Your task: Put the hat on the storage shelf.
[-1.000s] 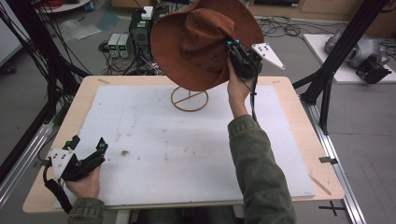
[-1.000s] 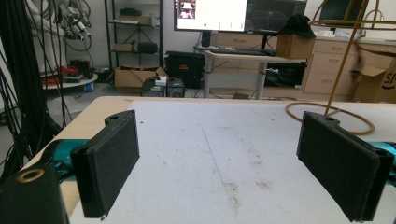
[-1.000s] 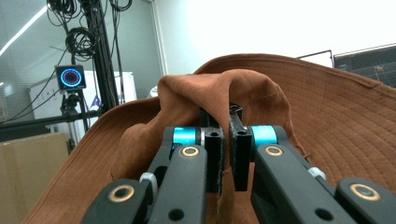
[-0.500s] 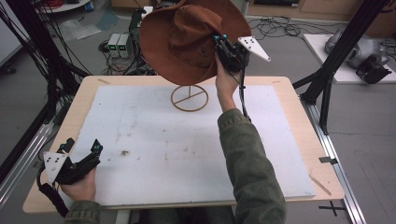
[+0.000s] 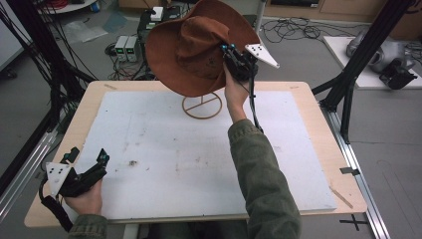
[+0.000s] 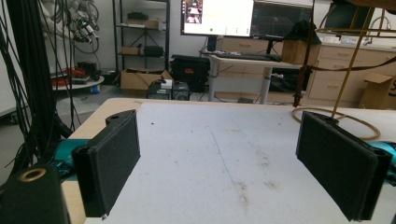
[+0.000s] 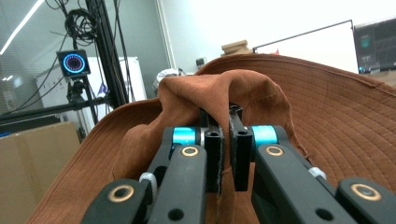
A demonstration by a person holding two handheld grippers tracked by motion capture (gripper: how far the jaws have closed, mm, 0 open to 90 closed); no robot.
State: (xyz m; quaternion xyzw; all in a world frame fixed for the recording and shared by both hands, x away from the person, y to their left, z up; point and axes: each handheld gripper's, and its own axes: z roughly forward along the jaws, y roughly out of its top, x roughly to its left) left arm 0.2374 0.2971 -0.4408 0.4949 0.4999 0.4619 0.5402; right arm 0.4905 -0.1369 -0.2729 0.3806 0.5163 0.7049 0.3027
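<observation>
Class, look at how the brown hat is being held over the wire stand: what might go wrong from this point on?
1. The right gripper pinches only a fold of the hat's crown, so the soft cloth may slip out.
2. The hat hangs tilted, off to one side of the wire stand; it may land crooked and slide off.
3. The stand looks light, and the left gripper rests open far from it, so a nudge from the hat might tip it.

the brown hat (image 5: 196,52) hid the upright stem and top of the wire stand (image 5: 201,105) in the high view. the right gripper (image 7: 226,122) had its jaw tips buried in a fold of the hat's crown. the hat's brim ran past the picture's edge there.
</observation>
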